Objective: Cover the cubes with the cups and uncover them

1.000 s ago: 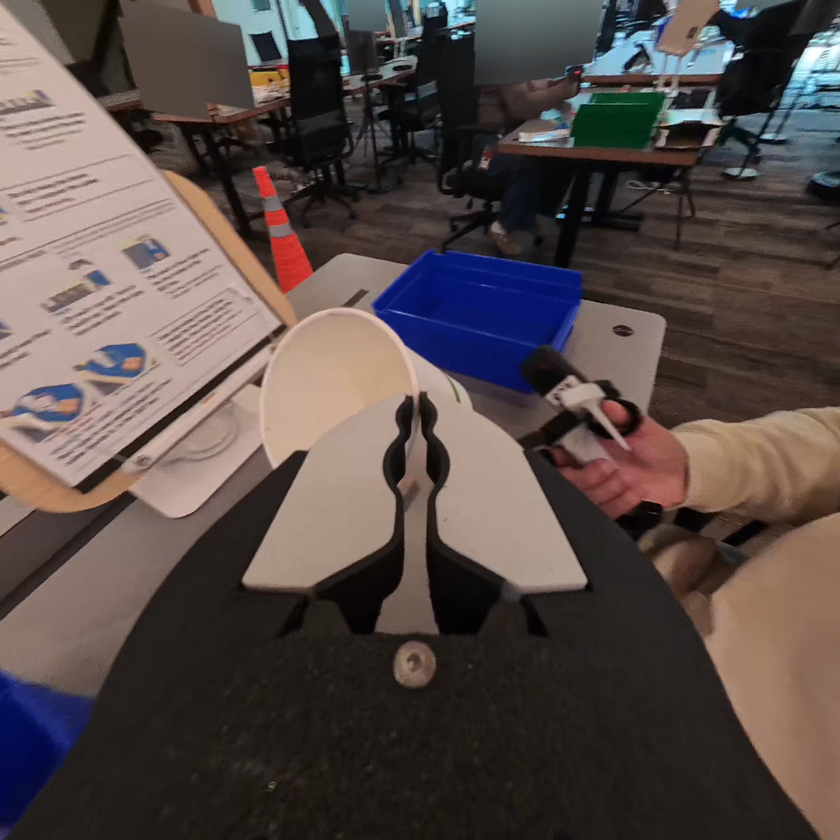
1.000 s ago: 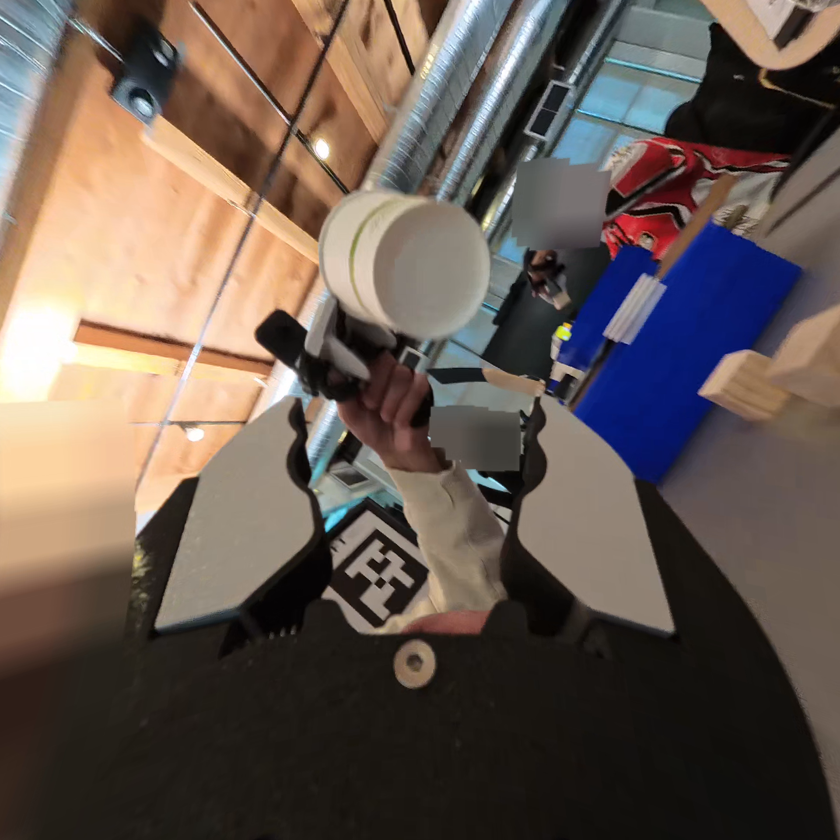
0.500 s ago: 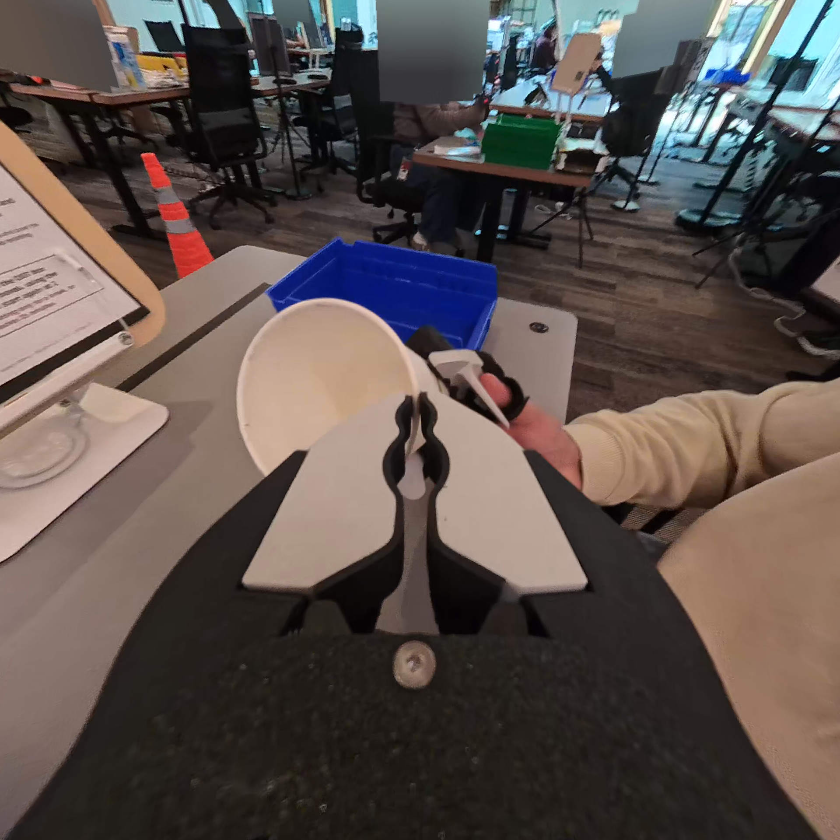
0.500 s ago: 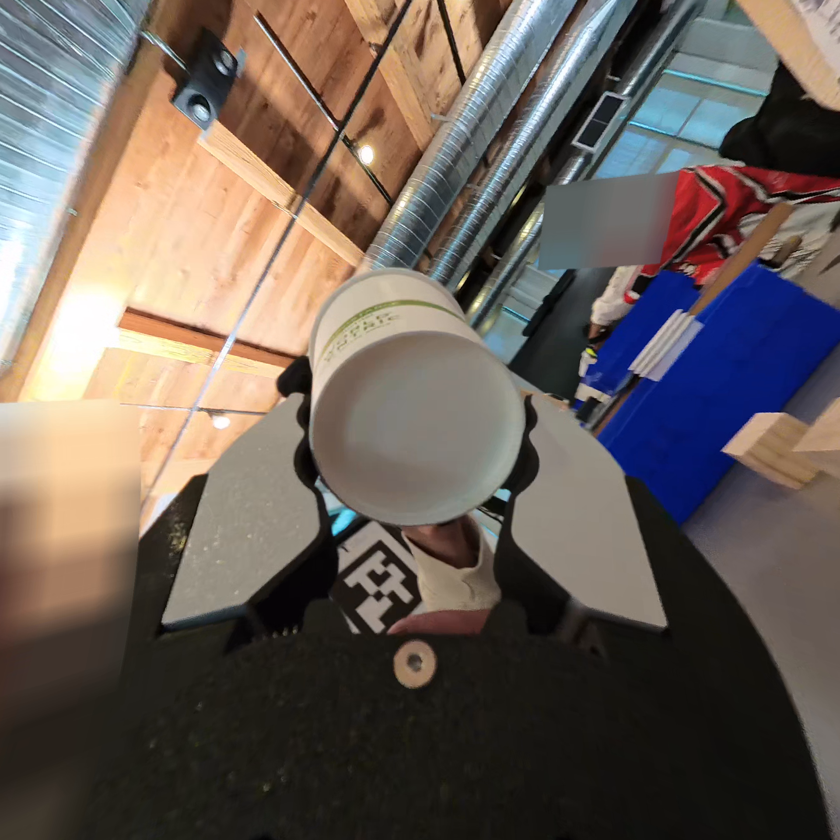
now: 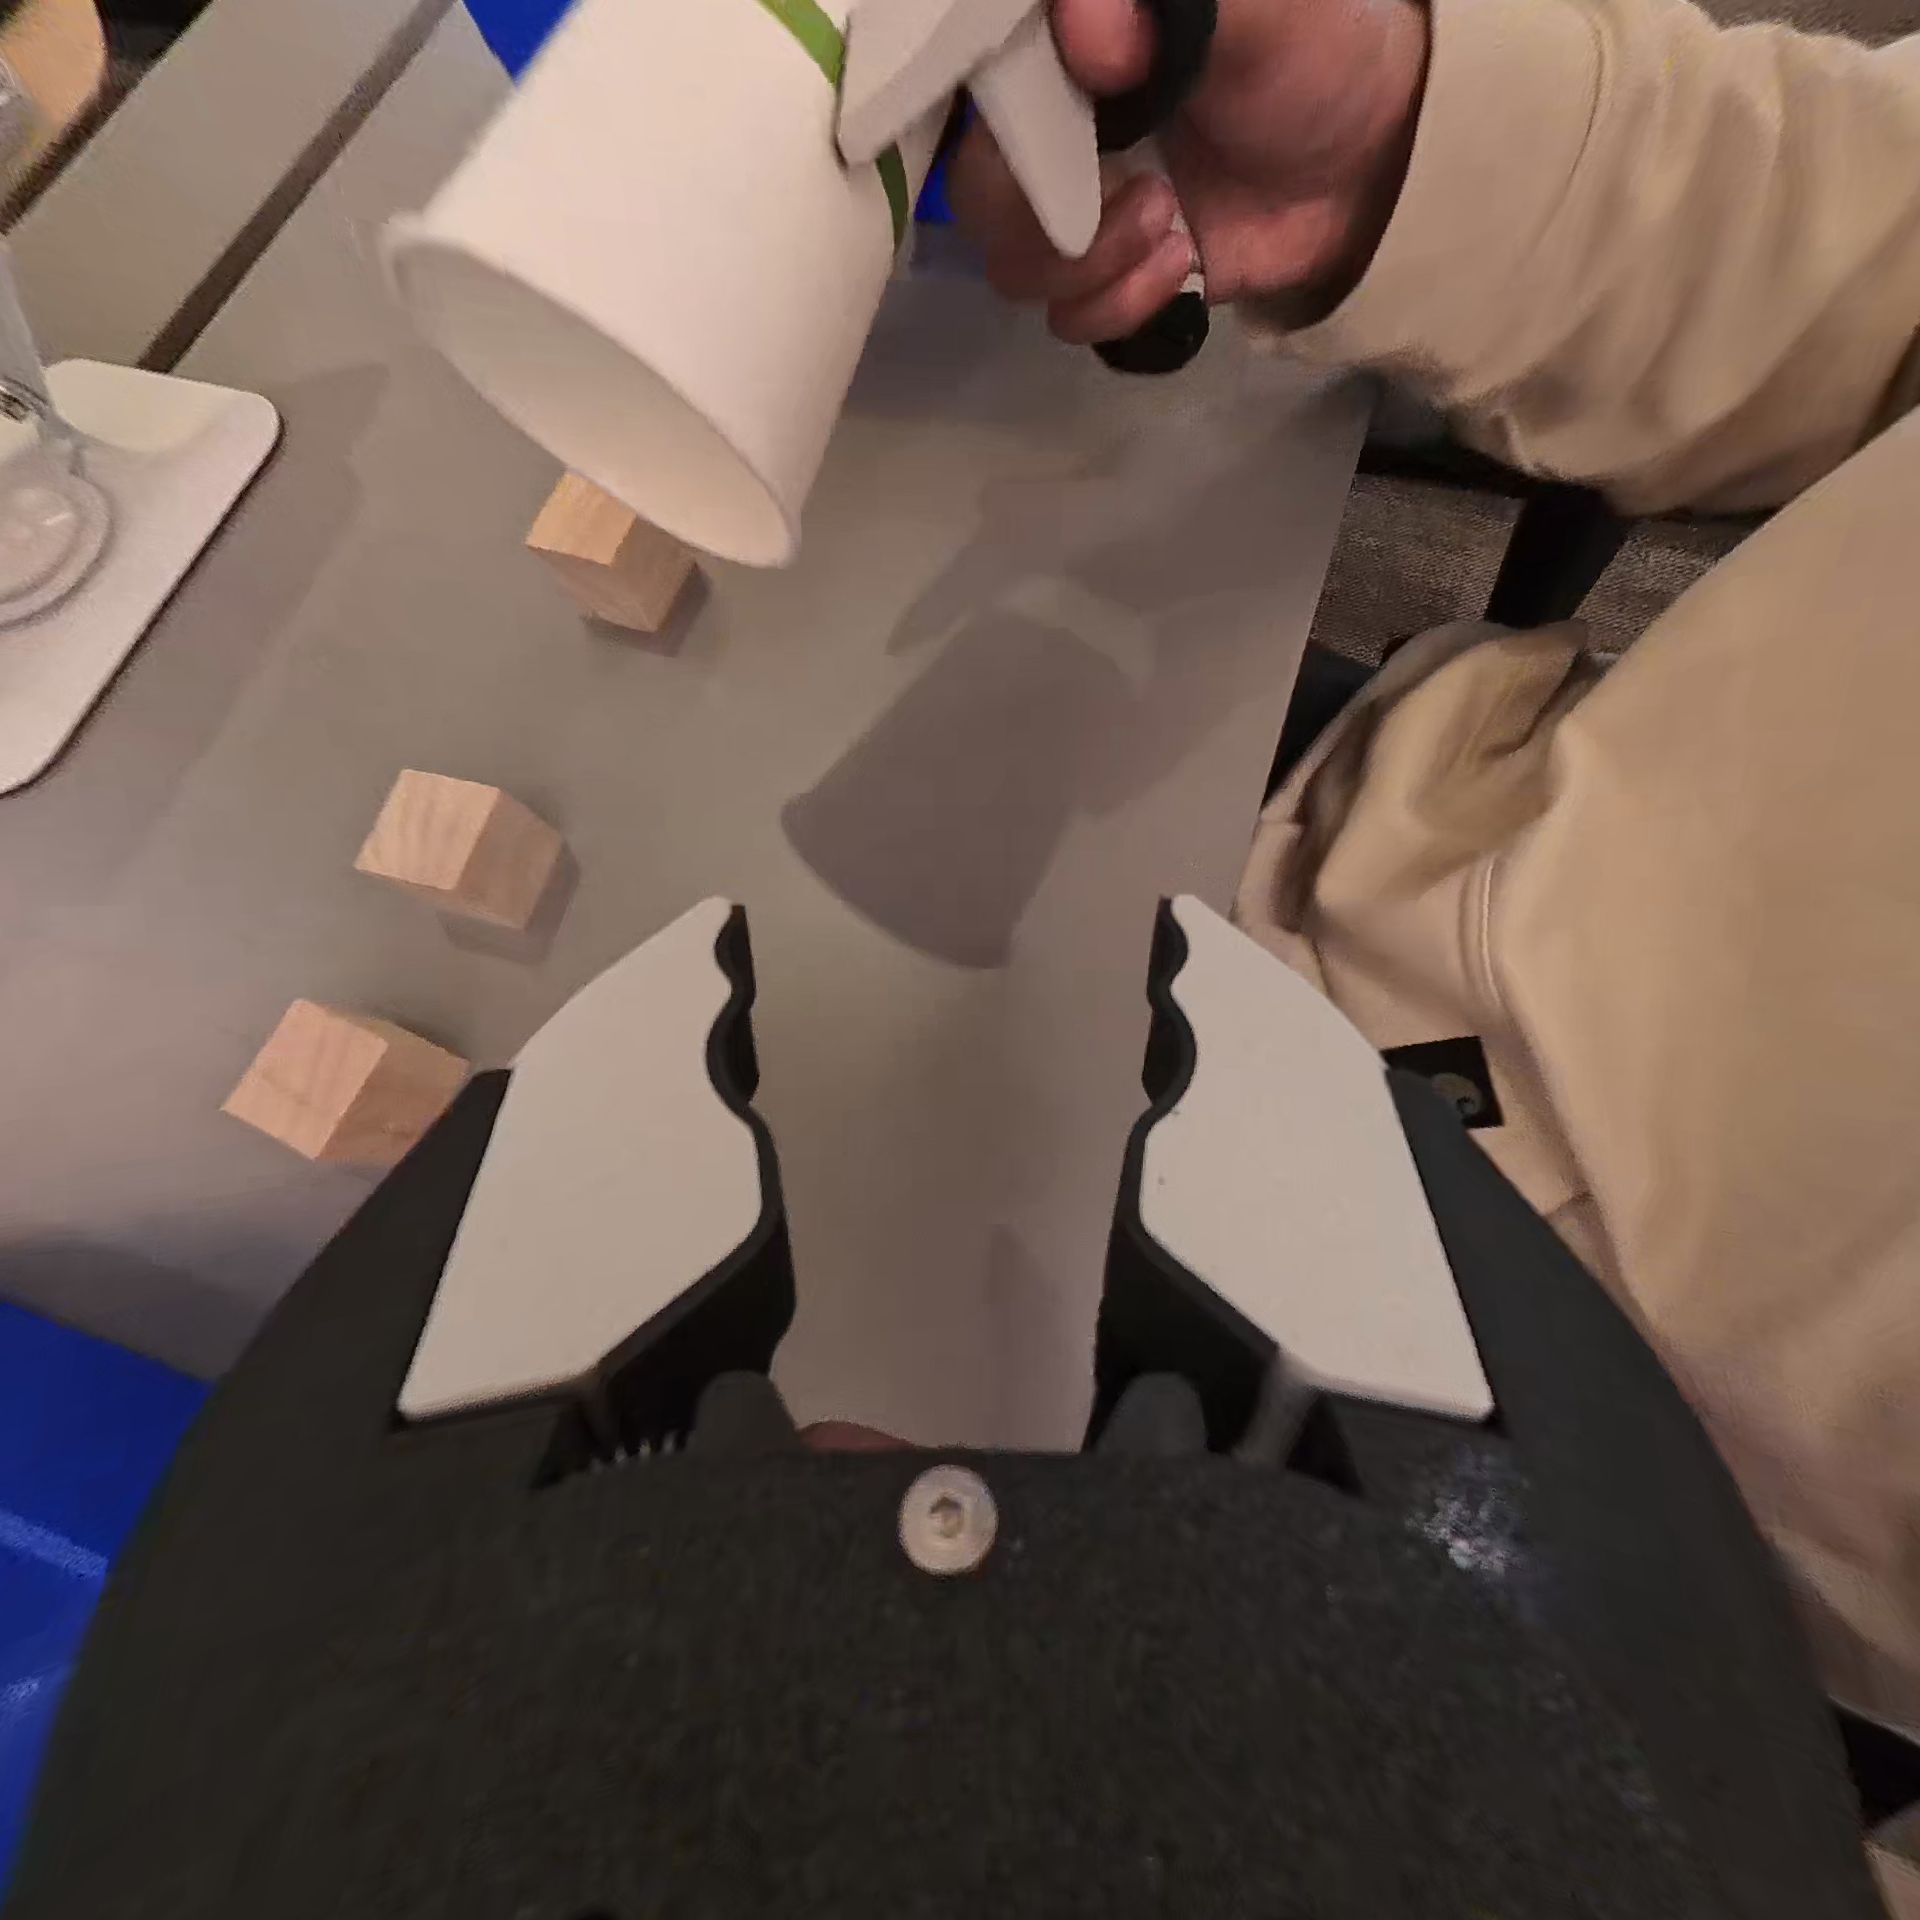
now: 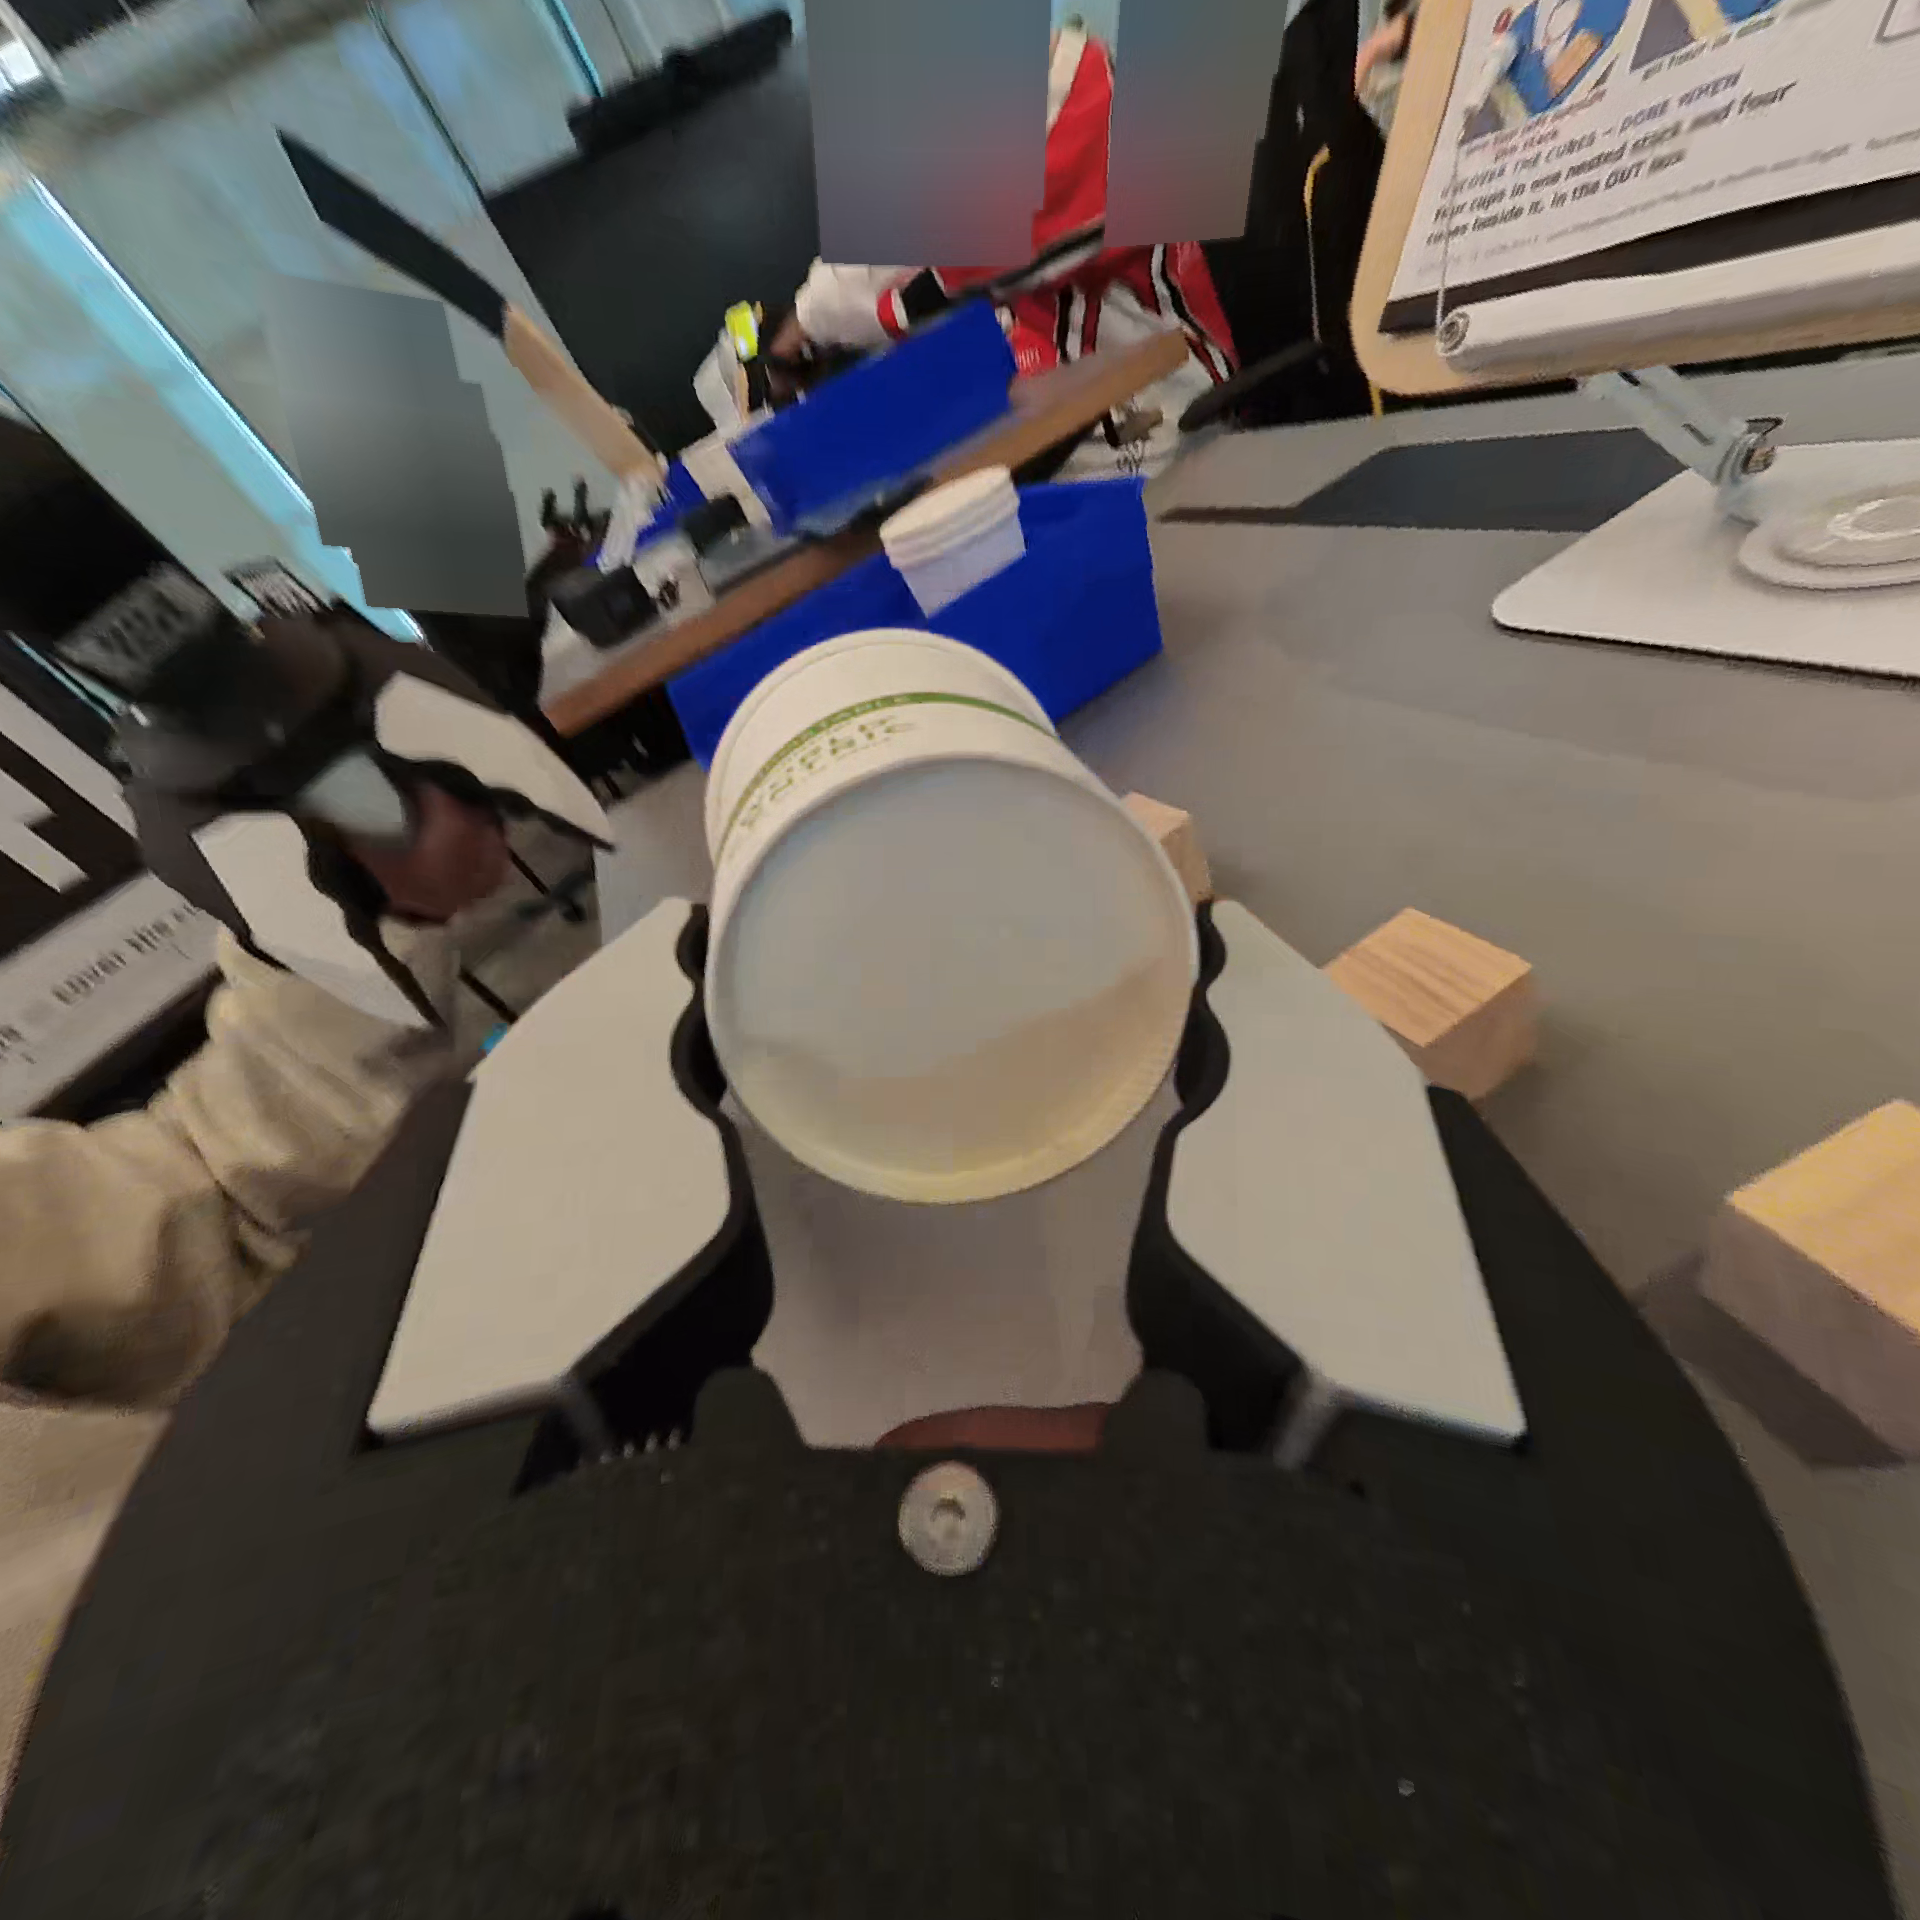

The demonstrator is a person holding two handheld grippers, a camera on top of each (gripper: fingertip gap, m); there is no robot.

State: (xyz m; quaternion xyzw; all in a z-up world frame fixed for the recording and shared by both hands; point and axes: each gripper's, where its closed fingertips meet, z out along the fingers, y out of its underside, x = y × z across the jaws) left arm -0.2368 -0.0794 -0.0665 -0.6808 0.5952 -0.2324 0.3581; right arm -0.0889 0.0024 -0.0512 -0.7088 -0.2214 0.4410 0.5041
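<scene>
My right gripper (image 6: 948, 914) is shut on a white paper cup (image 6: 940, 977) with a green band, gripping it near the base. In the left wrist view the cup (image 5: 644, 281) hangs tilted, mouth down, just above the farthest of three wooden cubes (image 5: 613, 561). The two other cubes (image 5: 457, 847) (image 5: 343, 1081) stand uncovered in a row on the grey table (image 5: 935, 623). My left gripper (image 5: 948, 914) is open and empty above the table, right of the nearest cube. In the right wrist view two cubes (image 6: 1434, 997) (image 6: 1829, 1247) show at right, and a third is mostly hidden behind the cup.
A blue bin (image 6: 1039, 634) holding stacked cups (image 6: 951, 540) stands at the table's far end. A stand with an instruction sheet (image 6: 1662, 156) has its white base (image 6: 1714, 592) behind the cubes. Another blue bin (image 5: 62, 1455) is near my left gripper. The person's sleeves border the table's right edge.
My left gripper let go of the cup's rim and opened. My right gripper closed on the cup's base and carries it, mouth down, over the far cube. Both views swung down to the table.
</scene>
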